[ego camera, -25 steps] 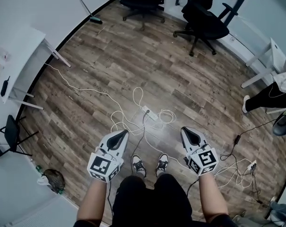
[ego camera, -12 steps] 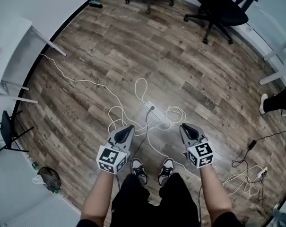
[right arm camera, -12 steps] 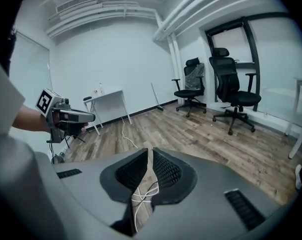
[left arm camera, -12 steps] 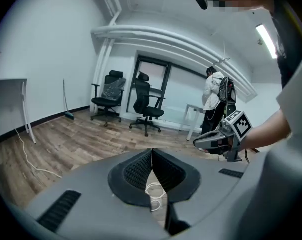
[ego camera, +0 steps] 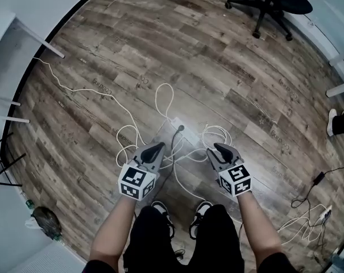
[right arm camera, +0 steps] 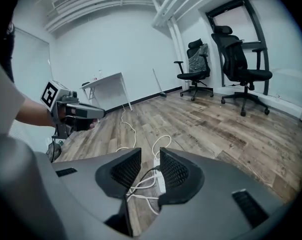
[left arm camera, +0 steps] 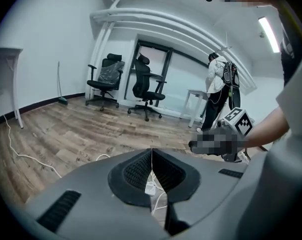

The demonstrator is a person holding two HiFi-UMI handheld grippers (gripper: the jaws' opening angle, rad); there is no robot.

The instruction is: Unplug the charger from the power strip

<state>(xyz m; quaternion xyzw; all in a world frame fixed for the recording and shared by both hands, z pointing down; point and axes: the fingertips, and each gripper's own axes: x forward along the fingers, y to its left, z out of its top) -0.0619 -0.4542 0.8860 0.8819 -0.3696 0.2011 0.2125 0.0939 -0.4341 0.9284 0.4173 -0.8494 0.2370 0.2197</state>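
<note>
A white power strip (ego camera: 176, 123) lies on the wood floor among loops of white cable, with a black charger plug (ego camera: 181, 128) in it and a black lead trailing toward me. My left gripper (ego camera: 158, 146) hovers just left of the strip, its jaws pressed together and empty (left arm camera: 151, 156). My right gripper (ego camera: 218, 148) hovers to the strip's right. Its jaws (right arm camera: 150, 164) have just been opening, and a gap shows between them with nothing in it. Through that gap the power strip (right arm camera: 160, 178) shows on the floor beyond.
Black office chairs (ego camera: 274, 1) stand at the far side of the room. A second power strip with cables (ego camera: 325, 215) lies at the right. White table legs (ego camera: 38, 36) stand at the left wall, a bag (ego camera: 44, 218) near them. My shoes (ego camera: 200, 209) are below the grippers.
Both grippers have come down toward the floor and closer to the power strip. The head view has dropped with them, so the strip looks larger.
</note>
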